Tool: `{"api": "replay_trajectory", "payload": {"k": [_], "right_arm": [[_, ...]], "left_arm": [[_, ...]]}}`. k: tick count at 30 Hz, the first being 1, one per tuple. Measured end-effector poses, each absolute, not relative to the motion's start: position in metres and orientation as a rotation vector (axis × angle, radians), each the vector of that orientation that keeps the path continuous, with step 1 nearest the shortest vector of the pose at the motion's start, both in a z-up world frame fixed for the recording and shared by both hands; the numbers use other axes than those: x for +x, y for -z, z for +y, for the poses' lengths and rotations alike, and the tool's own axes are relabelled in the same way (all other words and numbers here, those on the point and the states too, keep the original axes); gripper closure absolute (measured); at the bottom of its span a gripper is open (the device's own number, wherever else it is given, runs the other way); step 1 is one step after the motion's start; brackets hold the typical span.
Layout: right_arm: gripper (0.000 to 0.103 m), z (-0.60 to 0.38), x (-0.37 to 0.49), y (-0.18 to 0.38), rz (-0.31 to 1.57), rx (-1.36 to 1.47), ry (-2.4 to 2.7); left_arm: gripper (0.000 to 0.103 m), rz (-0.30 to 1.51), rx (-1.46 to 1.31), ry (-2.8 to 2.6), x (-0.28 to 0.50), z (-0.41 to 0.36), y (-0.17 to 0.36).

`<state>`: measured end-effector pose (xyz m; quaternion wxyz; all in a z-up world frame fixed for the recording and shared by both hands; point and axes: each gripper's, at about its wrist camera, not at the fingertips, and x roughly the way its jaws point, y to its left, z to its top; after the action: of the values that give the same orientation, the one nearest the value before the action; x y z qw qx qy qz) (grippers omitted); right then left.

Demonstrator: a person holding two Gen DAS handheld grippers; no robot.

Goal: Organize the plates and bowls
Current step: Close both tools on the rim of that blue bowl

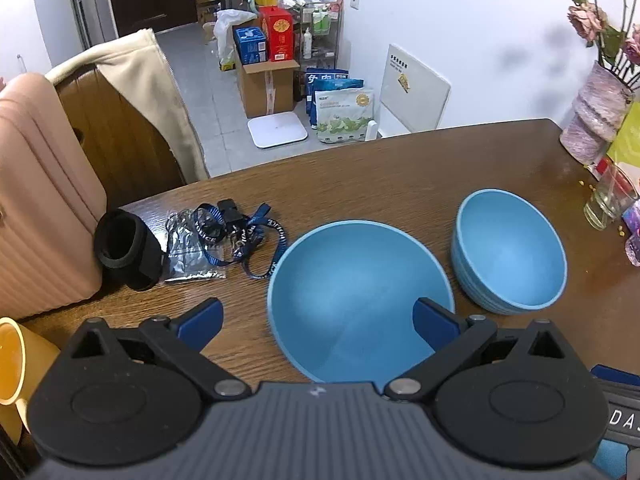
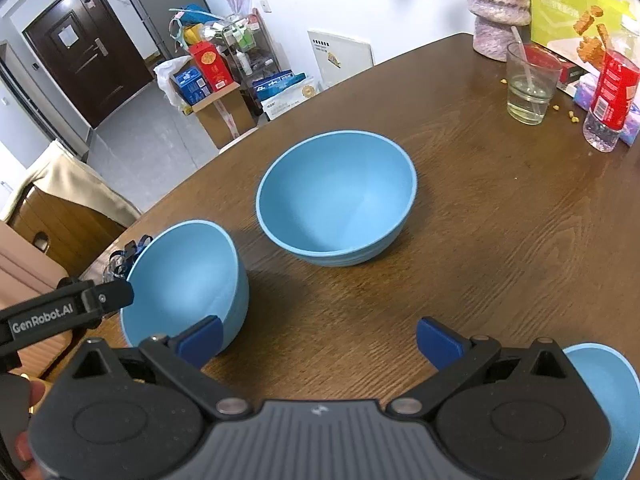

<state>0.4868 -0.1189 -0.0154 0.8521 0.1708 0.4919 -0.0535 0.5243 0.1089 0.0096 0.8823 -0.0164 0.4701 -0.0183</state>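
Note:
Two light-blue bowls stand on the brown wooden table [image 1: 400, 176]. My left gripper [image 1: 318, 324] is open over the near bowl [image 1: 352, 292]: its right finger is inside the bowl and its left finger is outside, so the rim lies between them. The far bowl [image 1: 510, 248] sits upright to the right. In the right wrist view the near bowl [image 2: 184, 276] looks tipped to the left, and the far bowl [image 2: 336, 196] is in the middle. My right gripper [image 2: 320, 340] hangs open over bare table. A third blue dish [image 2: 604, 400] shows behind its right finger.
A blue lanyard [image 1: 240, 236], a black sleeve [image 1: 128, 252] and a yellow cup [image 1: 12, 360] lie left of the bowls. A pink suitcase [image 1: 36, 208] and a chair stand beyond the table edge. A glass [image 2: 528, 84], a red-labelled bottle [image 2: 610, 96] and a vase [image 2: 498, 4] stand at the far right.

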Motion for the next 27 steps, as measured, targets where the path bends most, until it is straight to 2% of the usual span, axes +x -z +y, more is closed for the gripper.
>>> {"api": "replay_trajectory", "payload": {"k": [5, 8, 12, 16, 19, 20, 25, 27], "right_arm": [[0.0, -0.109, 0.496, 0.023, 1.041, 0.37, 0.1], [0.001, -0.102, 0.503, 0.028, 1.045, 0.364, 0.084], [0.008, -0.091, 0.514, 0.035, 1.053, 0.357, 0.07], [0.011, -0.077, 0.53, 0.041, 1.06, 0.333, 0.06], [0.023, -0.066, 0.543, 0.047, 1.073, 0.311, 0.057], [0.031, -0.063, 0.546, 0.05, 1.079, 0.31, 0.051], [0.045, -0.051, 0.558, 0.061, 1.095, 0.288, 0.052], [0.055, -0.049, 0.562, 0.066, 1.101, 0.29, 0.055]], "left_arm": [[0.001, 0.993, -0.061, 0.011, 0.534, 0.119, 0.004], [0.005, 1.004, -0.085, -0.01, 0.541, 0.126, 0.013], [0.01, 1.016, -0.107, -0.025, 0.555, 0.133, 0.022], [0.014, 1.027, -0.093, -0.025, 0.568, 0.135, 0.027], [0.016, 1.045, -0.086, -0.037, 0.577, 0.137, 0.033], [0.018, 1.048, -0.092, -0.036, 0.58, 0.139, 0.035], [0.032, 1.072, -0.081, -0.039, 0.588, 0.141, 0.046], [0.04, 1.082, -0.084, -0.038, 0.591, 0.141, 0.05]]}}
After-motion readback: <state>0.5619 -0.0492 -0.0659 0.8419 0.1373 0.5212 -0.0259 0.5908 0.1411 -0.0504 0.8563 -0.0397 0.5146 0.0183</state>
